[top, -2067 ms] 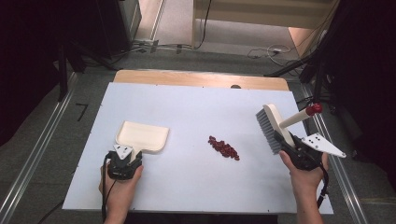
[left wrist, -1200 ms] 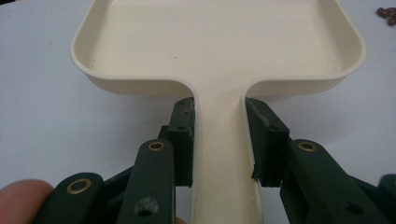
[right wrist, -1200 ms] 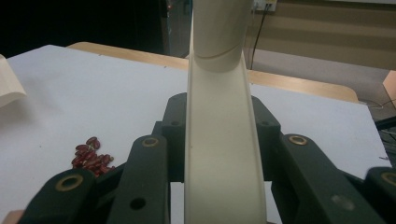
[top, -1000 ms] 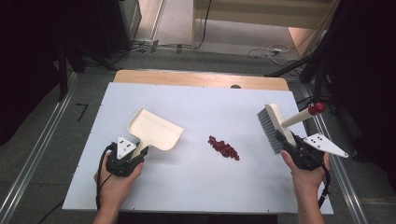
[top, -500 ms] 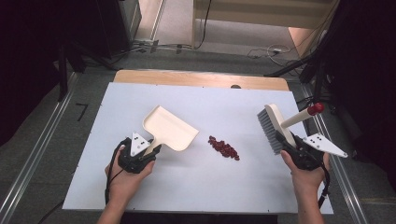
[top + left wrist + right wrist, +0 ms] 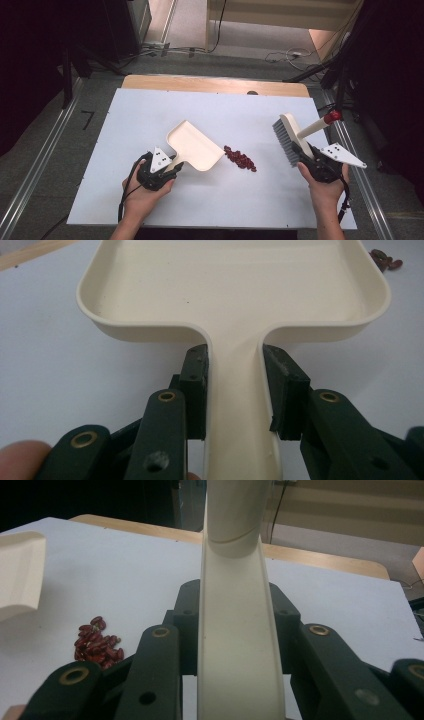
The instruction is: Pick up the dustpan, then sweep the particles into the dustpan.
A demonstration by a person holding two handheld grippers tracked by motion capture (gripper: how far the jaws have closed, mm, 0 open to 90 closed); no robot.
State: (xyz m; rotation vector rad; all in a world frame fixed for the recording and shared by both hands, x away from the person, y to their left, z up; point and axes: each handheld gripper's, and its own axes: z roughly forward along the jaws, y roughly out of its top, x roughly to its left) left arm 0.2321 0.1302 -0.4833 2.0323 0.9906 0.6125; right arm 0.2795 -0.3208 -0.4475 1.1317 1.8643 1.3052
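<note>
A cream dustpan (image 6: 196,146) lies on the white table (image 6: 150,110), its open mouth toward a small pile of red beans (image 6: 240,158) just to its right. My left gripper (image 6: 172,167) is shut on the dustpan's handle (image 6: 235,405), one black pad on each side. My right gripper (image 6: 306,151) is shut on the cream handle (image 6: 235,625) of a hand brush (image 6: 286,137) with grey bristles and a red end cap, held off the table right of the beans (image 6: 97,644). The dustpan's corner (image 6: 20,572) shows at the left of the right gripper view.
A wooden strip (image 6: 215,84) runs along the table's far edge. Metal rails (image 6: 40,165) flank the table on both sides, with cables on the floor beyond. Bare table surface lies in front of and behind the beans.
My left hand has slid the dustpan rightward across the table, bringing its mouth close to the beans. The right hand and brush have stayed put.
</note>
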